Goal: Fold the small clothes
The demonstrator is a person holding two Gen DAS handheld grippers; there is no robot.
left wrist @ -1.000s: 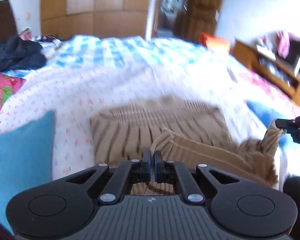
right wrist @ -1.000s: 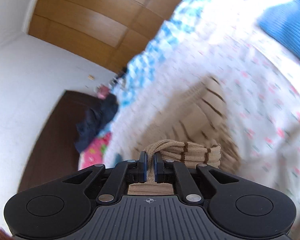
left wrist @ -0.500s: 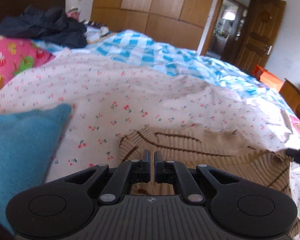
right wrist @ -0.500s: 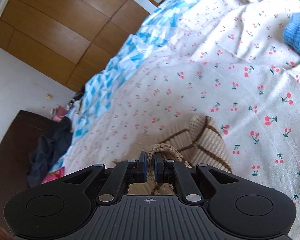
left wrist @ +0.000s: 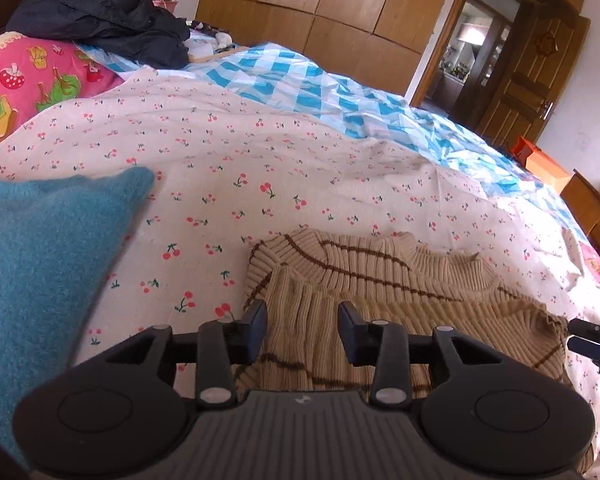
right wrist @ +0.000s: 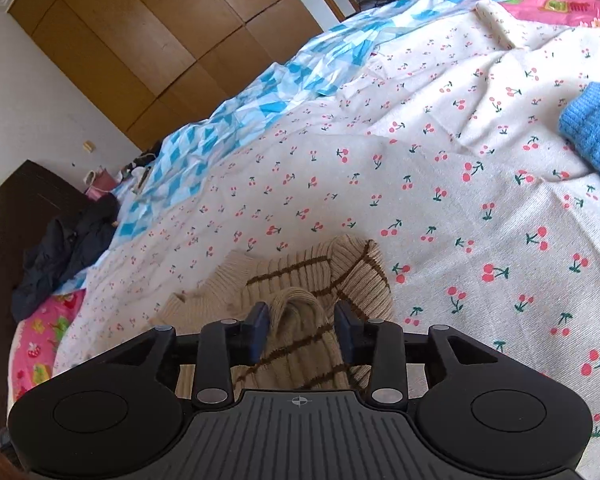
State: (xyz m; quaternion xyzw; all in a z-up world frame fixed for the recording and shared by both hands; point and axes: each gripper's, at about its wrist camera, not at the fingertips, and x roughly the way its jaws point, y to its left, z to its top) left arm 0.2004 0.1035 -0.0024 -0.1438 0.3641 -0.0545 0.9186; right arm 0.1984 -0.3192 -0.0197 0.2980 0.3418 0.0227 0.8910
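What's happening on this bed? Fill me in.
A person with a gripper in each hand is folding a beige striped sweater on the cherry-print sheet. The left gripper and right gripper have just been opening, letting go of the folded-over knit, which lies between their pads unpressed. The fold is laid down.

**Open bedspread ahead, pillow crowding my left**

Ahead of the sweater (left wrist: 380,280) I see bare cherry-print bedspread (left wrist: 260,152), open to pass over as far as the checked blue quilt (left wrist: 320,88). A teal pillow (left wrist: 40,248) lies close beside my left hand-held gripper (left wrist: 302,330). To the right, a blue knit (right wrist: 596,128) lies well apart from my right hand-held gripper (right wrist: 301,330). Dark clothes (left wrist: 108,24) are heaped at the far left corner.
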